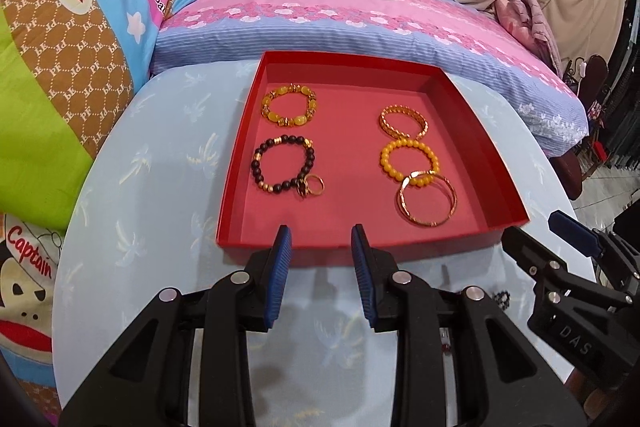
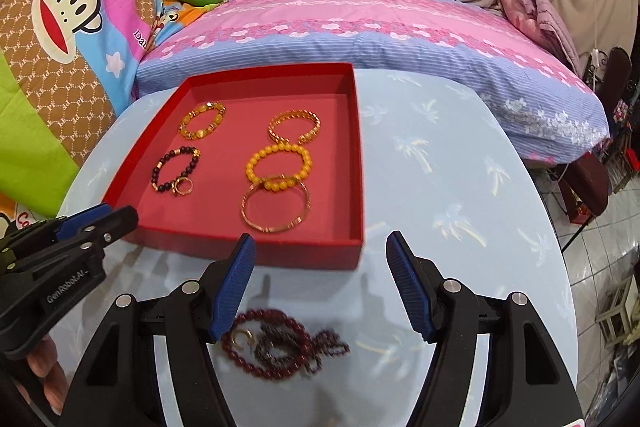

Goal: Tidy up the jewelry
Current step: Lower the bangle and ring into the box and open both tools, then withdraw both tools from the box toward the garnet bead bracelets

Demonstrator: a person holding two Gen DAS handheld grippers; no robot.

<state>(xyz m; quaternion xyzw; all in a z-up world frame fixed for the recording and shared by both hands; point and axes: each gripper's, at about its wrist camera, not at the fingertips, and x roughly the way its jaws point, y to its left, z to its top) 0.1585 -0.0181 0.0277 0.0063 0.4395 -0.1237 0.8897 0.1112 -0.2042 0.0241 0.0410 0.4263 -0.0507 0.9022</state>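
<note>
A red tray (image 1: 472,131) (image 2: 358,163) on the pale blue table holds several bracelets: amber beads (image 1: 289,105), dark beads (image 1: 285,163) with a small gold ring (image 1: 313,186), a gold chain (image 1: 403,121), yellow beads (image 1: 410,158) and a thin gold bangle (image 1: 427,201) (image 2: 275,207). A heap of dark red bead bracelets (image 2: 286,345) lies on the table below my right gripper (image 2: 320,245). My left gripper (image 1: 321,237) hangs open and empty at the tray's near wall. My right gripper is open and empty.
The round table (image 1: 152,187) (image 2: 460,187) butts against a pink and blue striped pillow (image 1: 360,15). Cartoon-print bedding (image 1: 60,39) lies left. My right gripper shows at the left view's right edge (image 1: 576,239). Tiled floor and stools (image 2: 616,307) lie right.
</note>
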